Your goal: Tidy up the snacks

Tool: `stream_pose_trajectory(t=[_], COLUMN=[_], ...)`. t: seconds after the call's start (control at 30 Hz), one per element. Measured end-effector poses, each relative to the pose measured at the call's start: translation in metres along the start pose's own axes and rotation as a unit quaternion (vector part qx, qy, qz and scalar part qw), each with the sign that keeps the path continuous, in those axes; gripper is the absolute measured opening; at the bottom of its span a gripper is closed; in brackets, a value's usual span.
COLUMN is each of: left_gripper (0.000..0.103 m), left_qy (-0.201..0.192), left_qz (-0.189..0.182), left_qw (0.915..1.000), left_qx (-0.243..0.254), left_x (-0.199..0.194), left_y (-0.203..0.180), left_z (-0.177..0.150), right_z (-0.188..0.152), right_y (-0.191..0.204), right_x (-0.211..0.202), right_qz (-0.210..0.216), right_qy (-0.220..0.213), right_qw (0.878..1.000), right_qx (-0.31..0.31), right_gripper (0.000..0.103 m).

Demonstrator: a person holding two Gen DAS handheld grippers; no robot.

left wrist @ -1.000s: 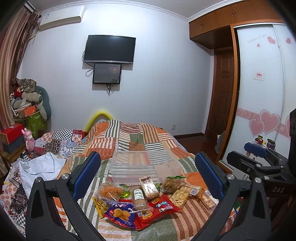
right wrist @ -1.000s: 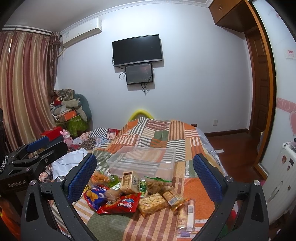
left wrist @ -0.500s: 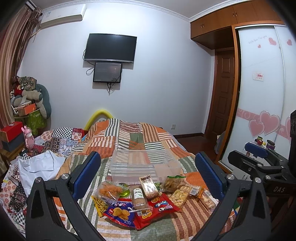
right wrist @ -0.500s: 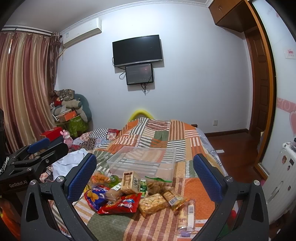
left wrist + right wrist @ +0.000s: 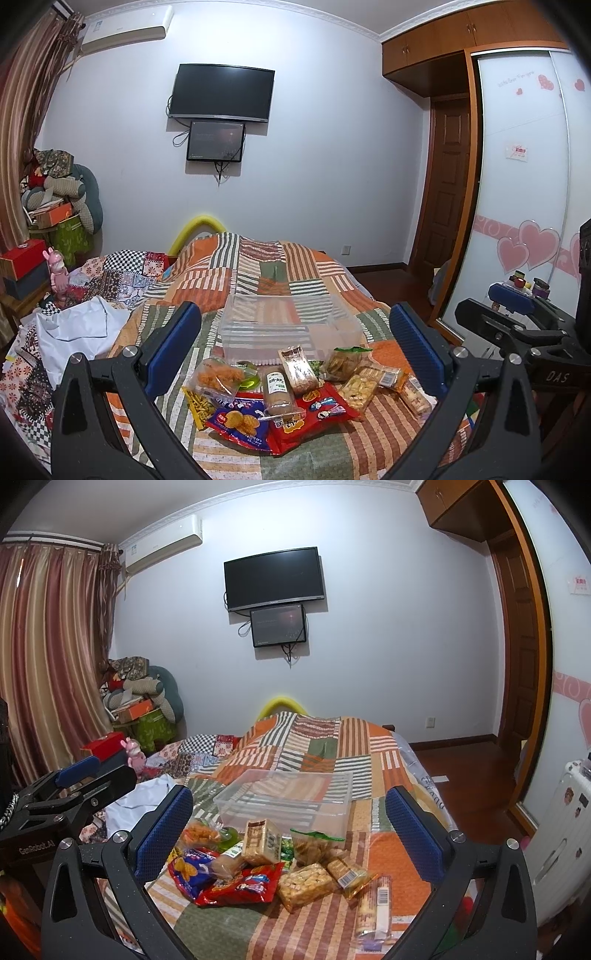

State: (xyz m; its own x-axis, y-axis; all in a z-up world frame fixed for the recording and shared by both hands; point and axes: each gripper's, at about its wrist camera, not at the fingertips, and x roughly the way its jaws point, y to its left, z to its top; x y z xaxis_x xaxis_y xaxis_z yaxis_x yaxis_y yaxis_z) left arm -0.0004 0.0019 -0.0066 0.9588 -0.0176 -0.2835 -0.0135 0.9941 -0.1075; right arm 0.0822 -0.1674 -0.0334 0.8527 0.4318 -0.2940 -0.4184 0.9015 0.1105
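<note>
Several snack packets lie heaped on the striped quilt: a red bag point(image 5: 317, 413) point(image 5: 243, 886), a blue chip bag point(image 5: 236, 424) point(image 5: 188, 871), a brown cracker sleeve point(image 5: 297, 371) point(image 5: 260, 840) and a clear biscuit pack point(image 5: 306, 884). Behind them stands a clear plastic bin point(image 5: 288, 325) point(image 5: 288, 797) with nothing in it. My left gripper point(image 5: 291, 347) hangs open above the heap, nothing between its blue pads. My right gripper point(image 5: 288, 823) is open too, also holding nothing. Each gripper shows at the edge of the other's view.
The bed point(image 5: 266, 266) fills the middle. A white cloth point(image 5: 74, 328) and patterned bedding lie at its left. Boxes and cushions point(image 5: 140, 701) are piled in the left corner. A wardrobe point(image 5: 524, 184) and door stand right, wooden floor beside the bed.
The left wrist view has tilted slightly, so the room sits a touch lower in frame. The snacks, the bin and both open grippers stay as they were.
</note>
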Motion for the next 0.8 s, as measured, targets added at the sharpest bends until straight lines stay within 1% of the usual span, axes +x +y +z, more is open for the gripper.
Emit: stream_pose_trajectory(t=[0.23,0.33,0.43,0.5,0.57,0.67,0.73,0.8], left_gripper=[0.103,0.103,0.098,0.090,0.085,0.081,0.081,0.081], left_qy=[0.017,0.038,0.066,0.090,0.119,0.159,0.183,0.204], left_qz=[0.004,0.005,0.005,0.006,0.002,-0.004,-0.007,-0.009], left_qw=[0.9999,0.9993,0.9978,0.9957,0.9925,0.9863,0.9818,0.9776], left_qx=[-0.002,-0.006,-0.012,-0.016,-0.027,-0.042,-0.048,-0.053], left_x=[0.007,0.017,0.028,0.038,0.048,0.063,0.073,0.081], left_y=[0.004,0.007,0.012,0.017,0.024,0.033,0.035,0.037], left_z=[-0.008,-0.013,-0.024,-0.031,-0.040,-0.053,-0.063,-0.072], right_z=[-0.003,-0.007,-0.013,-0.017,-0.024,-0.035,-0.045,-0.052], right_y=[-0.002,-0.008,-0.017,-0.024,-0.032,-0.045,-0.056,-0.063], right_x=[0.008,0.016,0.024,0.030,0.036,0.045,0.052,0.055], right_qz=[-0.001,0.004,0.002,-0.002,-0.011,-0.018,-0.026,-0.033], right_qy=[0.012,0.027,0.045,0.057,0.074,0.098,0.123,0.144], right_qw=[1.000,1.000,0.999,0.998,0.997,0.995,0.992,0.989], right_qx=[0.003,0.008,0.015,0.017,0.019,0.026,0.028,0.032], right_gripper=[0.103,0.103,0.103,0.103,0.103,0.102,0.098,0.098])
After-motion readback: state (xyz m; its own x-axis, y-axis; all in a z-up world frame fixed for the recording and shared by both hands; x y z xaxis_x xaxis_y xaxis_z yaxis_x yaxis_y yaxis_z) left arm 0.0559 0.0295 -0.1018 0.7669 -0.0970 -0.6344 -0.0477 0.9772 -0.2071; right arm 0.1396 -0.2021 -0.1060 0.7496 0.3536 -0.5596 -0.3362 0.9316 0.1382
